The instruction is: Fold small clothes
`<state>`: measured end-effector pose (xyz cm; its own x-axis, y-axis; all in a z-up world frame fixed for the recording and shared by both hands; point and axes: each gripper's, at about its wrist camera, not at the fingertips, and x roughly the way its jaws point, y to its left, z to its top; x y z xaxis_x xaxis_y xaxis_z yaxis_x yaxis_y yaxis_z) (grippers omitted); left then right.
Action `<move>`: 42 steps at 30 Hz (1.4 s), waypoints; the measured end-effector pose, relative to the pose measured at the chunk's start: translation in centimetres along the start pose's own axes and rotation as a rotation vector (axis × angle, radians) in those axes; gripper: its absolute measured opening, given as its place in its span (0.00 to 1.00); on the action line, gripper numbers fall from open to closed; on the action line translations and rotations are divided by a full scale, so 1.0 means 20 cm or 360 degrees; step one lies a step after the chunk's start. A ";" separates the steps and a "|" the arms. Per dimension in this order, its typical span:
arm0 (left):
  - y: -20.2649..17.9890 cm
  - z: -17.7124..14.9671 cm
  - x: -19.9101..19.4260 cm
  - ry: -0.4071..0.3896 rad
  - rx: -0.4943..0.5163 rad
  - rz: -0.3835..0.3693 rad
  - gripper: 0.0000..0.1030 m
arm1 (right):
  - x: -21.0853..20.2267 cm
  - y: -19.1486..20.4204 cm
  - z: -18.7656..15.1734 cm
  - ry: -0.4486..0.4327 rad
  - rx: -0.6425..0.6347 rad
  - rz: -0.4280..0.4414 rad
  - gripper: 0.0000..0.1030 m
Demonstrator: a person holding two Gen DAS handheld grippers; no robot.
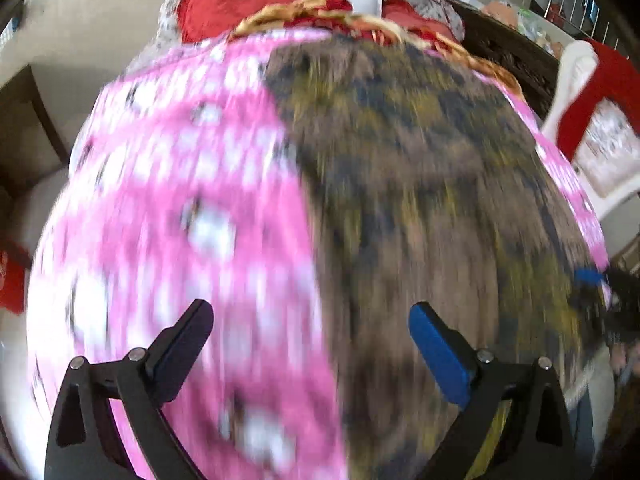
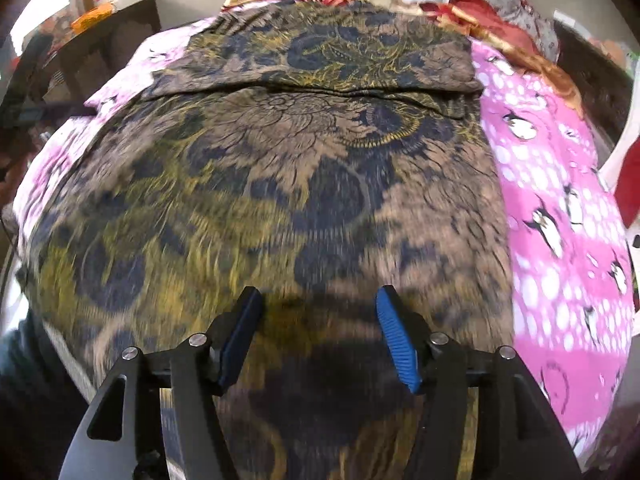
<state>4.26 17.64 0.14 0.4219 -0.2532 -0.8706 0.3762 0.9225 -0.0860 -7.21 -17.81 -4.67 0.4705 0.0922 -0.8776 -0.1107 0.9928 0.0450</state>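
A brown patterned garment (image 2: 280, 184) lies spread on a pink bedsheet (image 2: 560, 208), its far end folded over at 12 o'clock. The right gripper (image 2: 318, 312) hangs above its near part, jaws apart, nothing between them. The left gripper (image 1: 310, 332) hovers wide open over the garment's left edge at 9 o'clock, empty.
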 end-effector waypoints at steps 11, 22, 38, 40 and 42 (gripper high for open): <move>-0.11 -0.56 -0.23 0.0100 -0.0148 -0.0386 0.96 | -0.03 0.02 -0.10 -0.0135 0.0058 -0.0008 0.63; -0.03 -0.55 -0.10 0.0240 -0.0478 -0.0704 0.75 | -0.08 0.01 -0.11 -0.0125 0.0078 0.0002 0.63; 0.05 -0.59 -0.06 0.0273 -0.0604 -0.0623 0.18 | -0.56 -0.26 -0.35 -0.0331 0.0182 -0.0146 0.49; 0.04 -0.58 -0.07 0.0270 -0.0571 -0.0621 0.18 | -0.63 -0.34 -0.40 -0.0311 0.0171 -0.0131 0.49; 0.04 -0.59 -0.07 0.0263 -0.0555 -0.0629 0.18 | -0.66 -0.40 -0.45 -0.0298 0.0185 -0.0062 0.49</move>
<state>-5.75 22.06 -4.45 0.1584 -0.5765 -0.8016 0.1722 0.8155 -0.5525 -20.52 -27.69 2.31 0.6281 0.0557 -0.7761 0.0072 0.9970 0.0773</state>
